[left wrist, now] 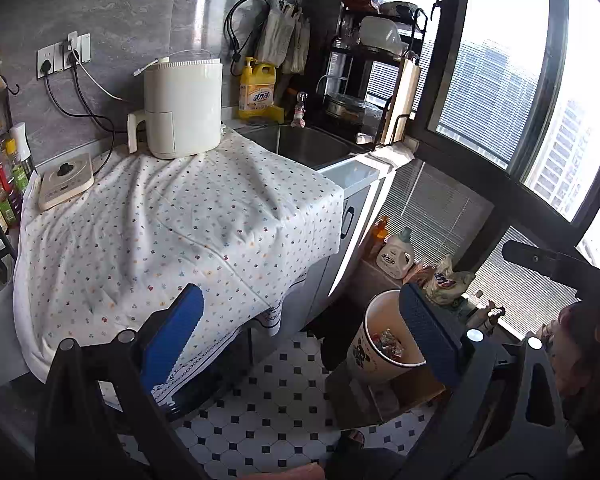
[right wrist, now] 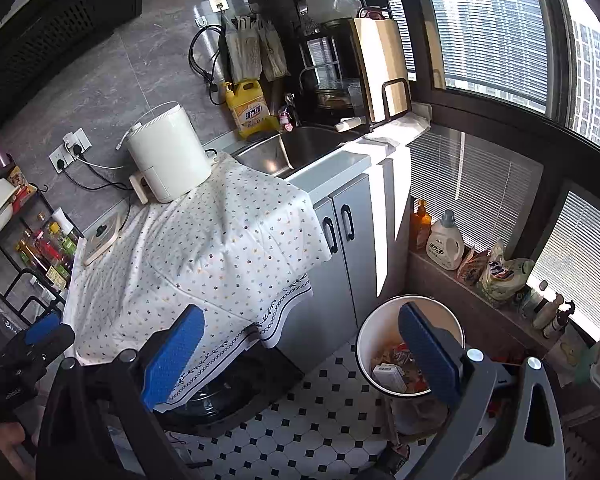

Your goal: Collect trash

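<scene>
A white trash bin (left wrist: 374,354) with a dark print stands on the tiled floor by the window sill; wrappers (left wrist: 388,344) lie inside it. In the right wrist view the bin (right wrist: 370,334) shows a white box (right wrist: 390,376) and wrappers inside. My left gripper (left wrist: 300,336) is open and empty, held above the floor beside the cloth-covered counter (left wrist: 172,220). My right gripper (right wrist: 300,344) is open and empty, with its right finger (right wrist: 430,354) over the bin's mouth. The left gripper also shows at the left edge of the right wrist view (right wrist: 40,336).
A white air fryer (left wrist: 184,108) and a small induction plate (left wrist: 66,180) stand on the cloth. A sink (left wrist: 312,144), yellow detergent jug (left wrist: 258,90) and dish rack (left wrist: 376,60) lie behind. Bottles (right wrist: 444,242) line the sill. A cardboard piece (left wrist: 384,396) lies under the bin.
</scene>
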Action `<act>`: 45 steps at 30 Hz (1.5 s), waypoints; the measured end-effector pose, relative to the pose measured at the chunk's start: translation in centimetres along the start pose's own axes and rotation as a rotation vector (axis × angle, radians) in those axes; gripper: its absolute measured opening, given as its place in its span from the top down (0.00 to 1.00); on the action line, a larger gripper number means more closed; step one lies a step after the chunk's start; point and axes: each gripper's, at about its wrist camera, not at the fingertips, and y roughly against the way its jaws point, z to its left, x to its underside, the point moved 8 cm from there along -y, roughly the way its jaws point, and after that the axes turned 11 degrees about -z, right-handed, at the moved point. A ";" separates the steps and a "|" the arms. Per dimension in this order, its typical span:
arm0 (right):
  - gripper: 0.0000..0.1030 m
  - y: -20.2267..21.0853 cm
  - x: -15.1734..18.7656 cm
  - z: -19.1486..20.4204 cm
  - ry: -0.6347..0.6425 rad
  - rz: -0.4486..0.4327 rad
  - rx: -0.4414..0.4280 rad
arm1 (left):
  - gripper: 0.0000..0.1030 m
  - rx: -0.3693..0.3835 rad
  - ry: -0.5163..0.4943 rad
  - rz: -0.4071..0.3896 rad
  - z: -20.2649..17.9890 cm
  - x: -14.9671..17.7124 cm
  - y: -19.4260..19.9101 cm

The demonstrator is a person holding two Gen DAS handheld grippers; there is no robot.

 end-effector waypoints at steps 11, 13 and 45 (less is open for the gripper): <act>0.07 2.4 2.1 5.9 0.052 -0.042 -0.038 | 0.06 -0.087 0.068 -0.070 4.0 0.6 5.6; 0.07 2.6 2.5 6.7 0.045 -0.045 -0.046 | 0.06 -0.102 0.079 -0.072 4.7 0.9 6.2; 0.07 3.3 3.1 11.8 0.067 -0.087 -0.076 | 0.06 -0.145 0.139 -0.107 9.8 1.1 9.3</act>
